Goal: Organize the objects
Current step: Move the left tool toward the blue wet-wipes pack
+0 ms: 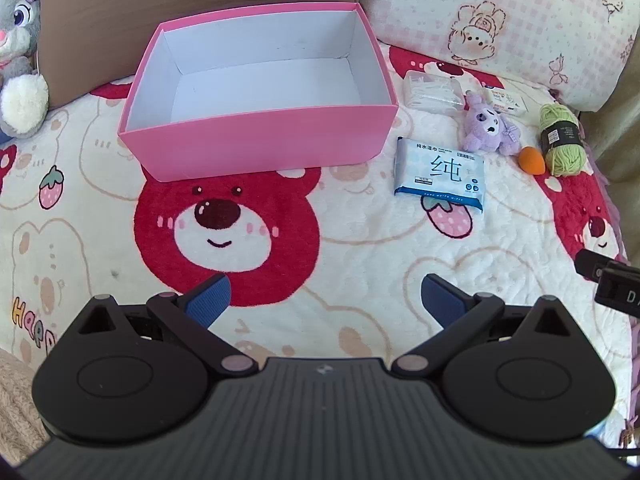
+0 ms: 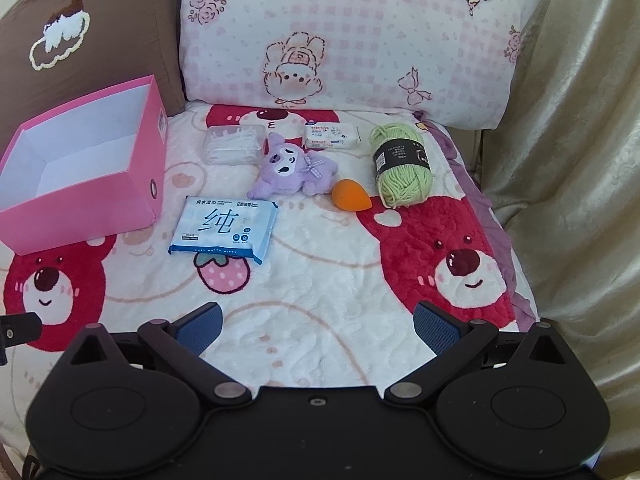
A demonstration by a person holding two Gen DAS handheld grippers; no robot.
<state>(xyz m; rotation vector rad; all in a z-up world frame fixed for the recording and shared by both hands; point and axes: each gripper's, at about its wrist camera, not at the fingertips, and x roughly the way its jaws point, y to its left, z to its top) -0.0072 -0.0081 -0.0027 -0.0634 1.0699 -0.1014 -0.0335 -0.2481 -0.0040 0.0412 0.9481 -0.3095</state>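
Observation:
An empty pink box (image 1: 264, 136) (image 2: 86, 216) with a white inside stands on the bear blanket. To its right lie a blue wet-wipes pack (image 1: 439, 176) (image 2: 224, 230), a purple plush toy (image 1: 489, 126) (image 2: 294, 170), an orange sponge egg (image 1: 531, 162) (image 2: 350, 196), a green yarn ball (image 1: 560, 140) (image 2: 402, 166), a clear box of floss picks (image 1: 432, 90) (image 2: 234, 144) and a small white tissue pack (image 1: 505, 100) (image 2: 330, 136). My left gripper (image 1: 324, 300) hangs open over the blanket, short of the box. My right gripper (image 2: 316, 326) is open too, well short of the items.
A brown cushion (image 2: 88, 40) and a pink checked pillow (image 2: 344, 40) stand behind the objects. A grey plush rabbit (image 1: 18, 60) sits at far left. Beige fabric (image 2: 568, 160) rises on the right. The other gripper's black edge (image 1: 608, 276) shows at right.

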